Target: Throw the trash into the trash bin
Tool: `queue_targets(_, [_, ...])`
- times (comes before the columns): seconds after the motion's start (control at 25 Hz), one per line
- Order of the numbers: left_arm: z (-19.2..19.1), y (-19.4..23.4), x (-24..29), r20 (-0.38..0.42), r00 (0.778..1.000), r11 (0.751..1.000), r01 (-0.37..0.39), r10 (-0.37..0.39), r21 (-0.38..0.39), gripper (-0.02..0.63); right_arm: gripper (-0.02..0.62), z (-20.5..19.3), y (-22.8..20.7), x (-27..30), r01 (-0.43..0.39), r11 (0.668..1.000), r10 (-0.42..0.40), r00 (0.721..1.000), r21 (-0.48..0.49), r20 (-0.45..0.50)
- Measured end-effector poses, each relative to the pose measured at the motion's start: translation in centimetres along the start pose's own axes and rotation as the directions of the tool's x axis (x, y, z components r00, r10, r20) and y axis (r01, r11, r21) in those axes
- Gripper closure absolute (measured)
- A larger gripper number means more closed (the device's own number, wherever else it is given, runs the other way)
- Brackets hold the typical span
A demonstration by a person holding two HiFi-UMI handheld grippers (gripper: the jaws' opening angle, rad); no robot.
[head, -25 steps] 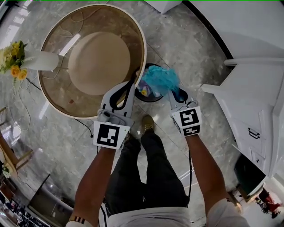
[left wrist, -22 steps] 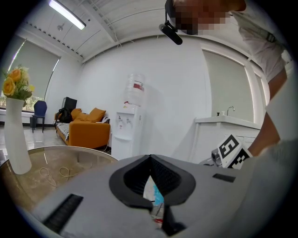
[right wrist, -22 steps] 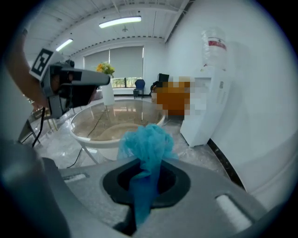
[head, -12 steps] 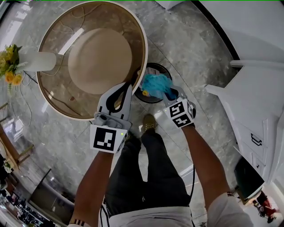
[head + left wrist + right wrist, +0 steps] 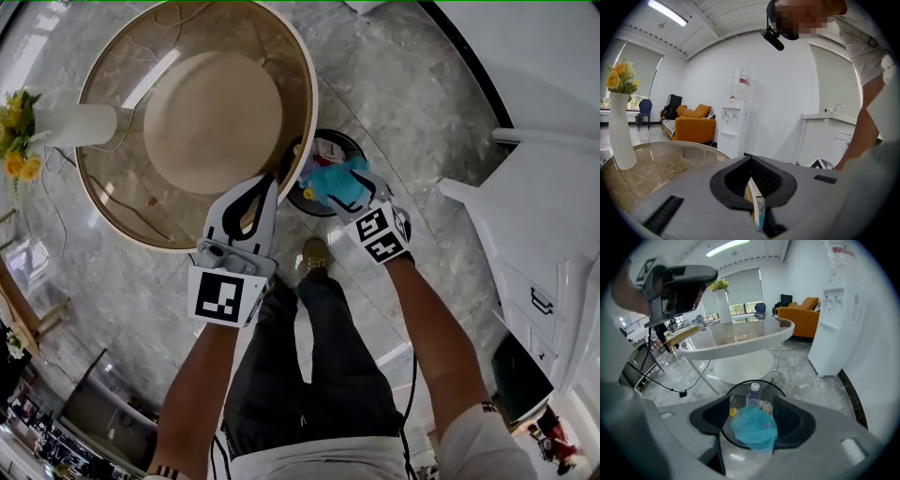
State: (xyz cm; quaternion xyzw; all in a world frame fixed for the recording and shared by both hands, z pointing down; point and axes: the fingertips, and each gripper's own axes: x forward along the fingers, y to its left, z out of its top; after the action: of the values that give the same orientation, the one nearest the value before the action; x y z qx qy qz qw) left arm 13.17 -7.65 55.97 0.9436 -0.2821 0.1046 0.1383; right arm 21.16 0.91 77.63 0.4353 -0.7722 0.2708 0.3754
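Now, next to the big round surface, the right tool has come down low over the black trash bin. Its jaws were shut tight a moment ago and are opening with the blue trash between them, so I think it is about to drop in and the job is nearly done. Inside the bin lie a clear bottle and a small yellow thing; the left tool is closed on nothing, up by the surface's edge
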Motion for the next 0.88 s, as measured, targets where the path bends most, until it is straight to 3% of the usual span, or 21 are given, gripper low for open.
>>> queue_targets(0.24, [-0.5,0.2,-0.4,-0.018,1.0,1.0,-0.007,0.007,0.005,0.606,0.314,2.1,-0.4,-1.2,0.016,1.0,-0.019,0.993,0.023,0.113])
queue_targets(0.48, [0.3,-0.2,-1.3,-0.019,1.0,1.0,-0.007,0.008,0.022,0.606,0.33,6.4,-0.9,-5.7,0.068,0.996,-0.082,0.962,0.064,0.26])
queue_targets(0.68, [4.2,-0.4,-2.4,0.025,1.0,0.999,-0.014,0.013,0.038,0.606,0.373,13.7,-1.4,-12.0,0.112,0.992,-0.125,0.899,0.056,0.42])
queue_targets(0.88, [10.3,-0.9,-4.7,0.106,0.994,0.998,-0.028,0.023,0.047,0.606,0.47,21.5,0.1,-18.8,0.124,0.992,-0.117,0.818,0.025,0.564])
